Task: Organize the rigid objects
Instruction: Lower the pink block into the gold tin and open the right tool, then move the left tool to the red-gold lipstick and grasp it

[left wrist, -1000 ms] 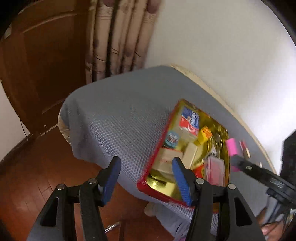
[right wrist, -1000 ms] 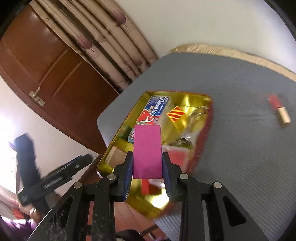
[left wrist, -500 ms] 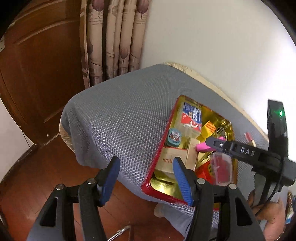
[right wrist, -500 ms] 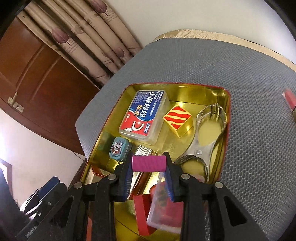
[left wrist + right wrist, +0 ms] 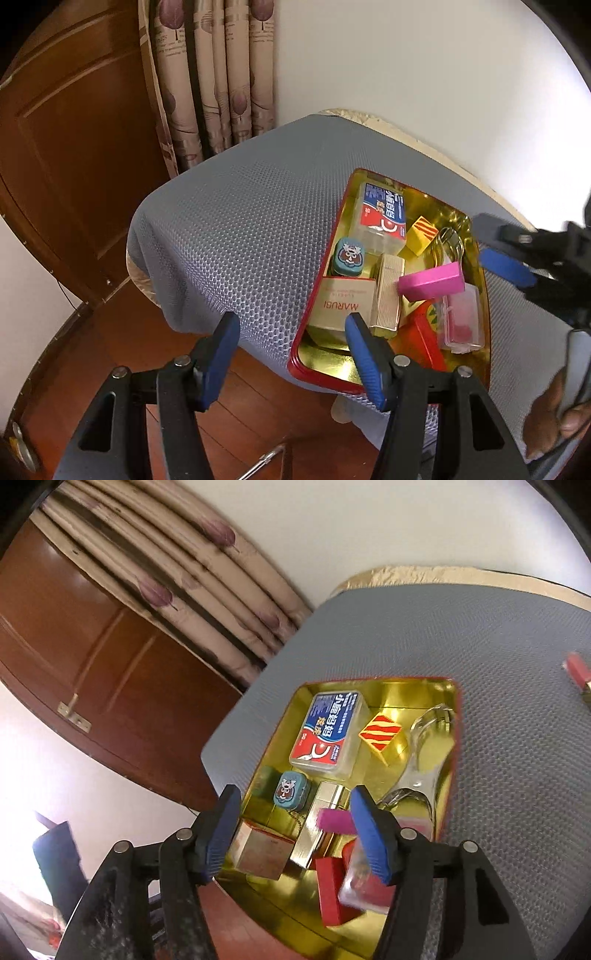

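Right gripper [image 5: 291,823] jaws wide, empty, pink block [image 5: 431,283] lying in the gold tin [image 5: 484,295] just ahead; left gripper [image 5: 291,350] jaws wide too.

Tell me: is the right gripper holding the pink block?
No: the right gripper stands open, and the pink block lies free inside the gold tin.

My right claw [image 5: 291,827], which gripped the pink block [image 5: 431,283] a second ago, has spread its jaws wide and let it go, so the block now lies in the gold tray [image 5: 458,216] atop the other items.
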Demonstrator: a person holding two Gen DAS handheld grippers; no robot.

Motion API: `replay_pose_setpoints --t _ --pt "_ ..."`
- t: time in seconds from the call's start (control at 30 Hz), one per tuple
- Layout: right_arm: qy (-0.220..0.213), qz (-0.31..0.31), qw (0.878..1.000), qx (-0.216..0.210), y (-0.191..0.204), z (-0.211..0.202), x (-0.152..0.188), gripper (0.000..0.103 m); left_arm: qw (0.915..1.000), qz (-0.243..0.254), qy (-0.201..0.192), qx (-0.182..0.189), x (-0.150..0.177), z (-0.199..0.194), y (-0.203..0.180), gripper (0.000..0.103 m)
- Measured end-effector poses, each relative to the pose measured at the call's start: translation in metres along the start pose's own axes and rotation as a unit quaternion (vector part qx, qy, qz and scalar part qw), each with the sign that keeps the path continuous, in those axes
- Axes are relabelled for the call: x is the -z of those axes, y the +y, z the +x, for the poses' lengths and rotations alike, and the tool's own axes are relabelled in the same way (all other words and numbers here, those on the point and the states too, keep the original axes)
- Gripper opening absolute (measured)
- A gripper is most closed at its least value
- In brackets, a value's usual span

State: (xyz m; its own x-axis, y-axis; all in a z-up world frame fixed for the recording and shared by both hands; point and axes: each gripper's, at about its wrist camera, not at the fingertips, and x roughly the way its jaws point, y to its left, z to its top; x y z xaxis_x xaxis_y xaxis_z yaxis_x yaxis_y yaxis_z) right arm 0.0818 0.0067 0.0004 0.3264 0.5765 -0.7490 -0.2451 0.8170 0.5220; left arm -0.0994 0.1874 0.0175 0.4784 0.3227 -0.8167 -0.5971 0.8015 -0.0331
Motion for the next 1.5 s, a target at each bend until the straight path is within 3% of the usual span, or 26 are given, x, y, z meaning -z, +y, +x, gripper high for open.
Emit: replay_pose_setpoints --t 0.17,0.3,0.4,0.5,0.63,0.77,0.87,0.9,1.03,1.2,1.37,1.5 --pt "-0.039 0.002 0.998 0.045 -0.022 -0.041 0.014 0.074 0.9998 0.015 0.003 -0.012 0.001 0.002 -0.005 0.061" --pt "-0.063 -0.005 0.984 0.164 -0.064 -0.079 0.040 0.081 0.9997 0.021 0.000 -0.016 0.002 0.001 -0.008 0.061" --pt "-0.066 -0.010 0.959 0.274 -0.104 -0.107 0.061 0.081 0.9994 0.028 -0.002 -0.020 0.003 -0.001 -0.011 0.061" --pt "-0.072 -0.018 0.919 0.388 -0.144 -0.141 0.080 0.082 0.9986 0.042 -0.011 -0.030 0.005 -0.004 -0.017 0.061" --pt "-0.069 -0.029 0.870 0.488 -0.185 -0.178 0.096 0.096 0.9966 0.063 -0.021 -0.047 0.008 -0.009 -0.030 0.061" --pt "-0.049 -0.035 0.837 0.544 -0.216 -0.195 0.106 0.097 0.9946 0.087 -0.027 -0.049 0.009 -0.018 -0.047 0.061" --pt "-0.044 -0.021 0.839 0.542 -0.238 -0.207 0.112 0.100 0.9945 0.102 -0.015 -0.015 0.004 -0.025 -0.069 0.061" --pt "-0.056 -0.009 0.847 0.529 -0.244 -0.214 0.115 0.101 0.9942 0.107 -0.010 -0.004 0.001 -0.027 -0.078 0.061" --pt "-0.074 0.019 0.858 0.508 -0.253 -0.227 0.116 0.102 0.9893 0.136 0.011 0.050 -0.014 -0.029 -0.131 0.062" --pt "-0.082 0.037 0.879 0.467 -0.261 -0.235 0.117 0.102 0.9765 0.130 0.105 0.136 -0.039 0.004 -0.210 0.062" --pt "-0.089 0.040 0.892 0.441 -0.265 -0.236 0.118 0.102 0.9670 0.130 0.156 0.154 -0.065 0.056 -0.297 0.062" --pt "-0.101 0.041 0.902 0.418 -0.265 -0.242 0.121 0.102 0.9642 0.125 0.190 0.137 -0.082 0.105 -0.344 0.062"
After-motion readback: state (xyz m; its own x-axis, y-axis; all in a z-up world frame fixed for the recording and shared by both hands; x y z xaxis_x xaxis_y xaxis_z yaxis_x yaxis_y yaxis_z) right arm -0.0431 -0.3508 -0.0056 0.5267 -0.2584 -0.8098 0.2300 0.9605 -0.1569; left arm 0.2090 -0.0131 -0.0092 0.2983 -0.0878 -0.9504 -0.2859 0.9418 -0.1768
